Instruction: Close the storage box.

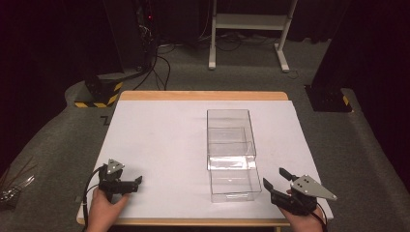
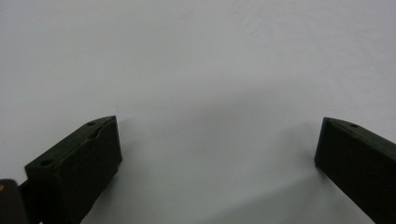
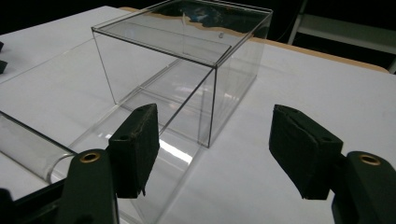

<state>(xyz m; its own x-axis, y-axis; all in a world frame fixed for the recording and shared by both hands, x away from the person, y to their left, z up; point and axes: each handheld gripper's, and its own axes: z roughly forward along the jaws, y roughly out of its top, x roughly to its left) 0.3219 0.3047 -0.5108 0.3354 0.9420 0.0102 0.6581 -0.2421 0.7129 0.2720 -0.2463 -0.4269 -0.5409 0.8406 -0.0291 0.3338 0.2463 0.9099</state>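
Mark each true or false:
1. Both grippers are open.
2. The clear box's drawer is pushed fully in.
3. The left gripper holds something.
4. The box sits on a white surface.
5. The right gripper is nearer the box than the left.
1. True. The left gripper and right gripper both have their jaws spread wide.
2. False. The clear drawer is pulled out from the clear box toward the person.
3. False. There is just bare white table between its jaws.
4. True.
5. True. In the high view the right gripper is close beside the drawer; the left gripper is farther off.
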